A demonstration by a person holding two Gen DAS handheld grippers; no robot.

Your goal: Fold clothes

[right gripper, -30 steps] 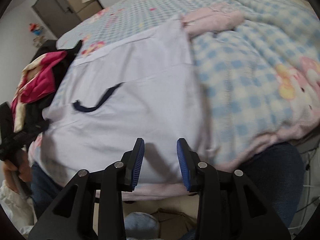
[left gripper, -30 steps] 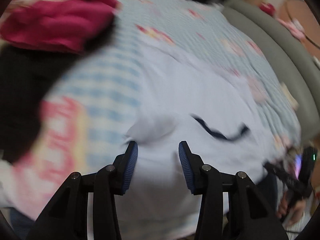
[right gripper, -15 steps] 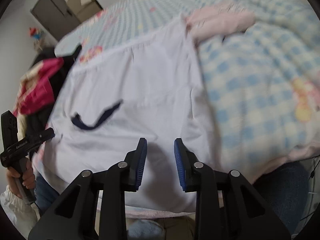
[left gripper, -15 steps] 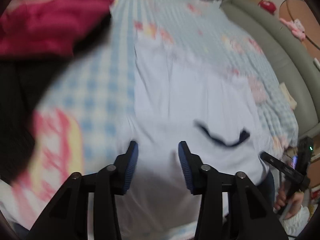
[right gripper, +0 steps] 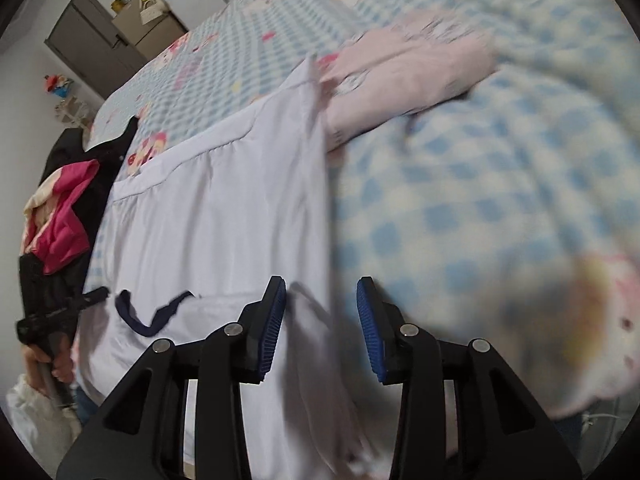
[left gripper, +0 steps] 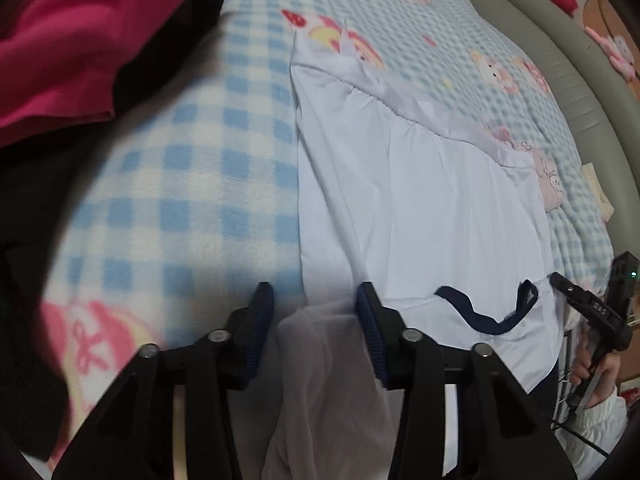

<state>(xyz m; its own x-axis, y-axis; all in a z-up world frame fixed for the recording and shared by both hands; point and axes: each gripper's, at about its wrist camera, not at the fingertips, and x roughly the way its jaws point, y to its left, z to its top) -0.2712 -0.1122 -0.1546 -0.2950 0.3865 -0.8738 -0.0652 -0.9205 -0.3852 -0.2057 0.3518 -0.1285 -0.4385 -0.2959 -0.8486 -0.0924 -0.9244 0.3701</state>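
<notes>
A pale white garment (left gripper: 432,208) with a dark navy neck trim (left gripper: 486,316) lies spread flat on the checked bed cover; it also shows in the right wrist view (right gripper: 224,216). My left gripper (left gripper: 314,312) is open over the garment's near left corner, and a fold of its cloth (left gripper: 320,360) lies between the fingers. My right gripper (right gripper: 322,312) is open over the garment's near right edge, with the cloth edge between the fingers. Each gripper shows in the other's view, the right (left gripper: 592,320) and the left (right gripper: 48,312).
A blue-and-white checked blanket (left gripper: 180,184) covers the bed. A pile of red and black clothes (left gripper: 80,40) lies at the left. A folded pink garment (right gripper: 404,76) lies beyond the right edge. A grey padded headboard (left gripper: 560,60) runs along the far side.
Both grippers have moved outward to the garment's near corners and lower onto it. The left one now has a fold of cloth between its open fingers.
</notes>
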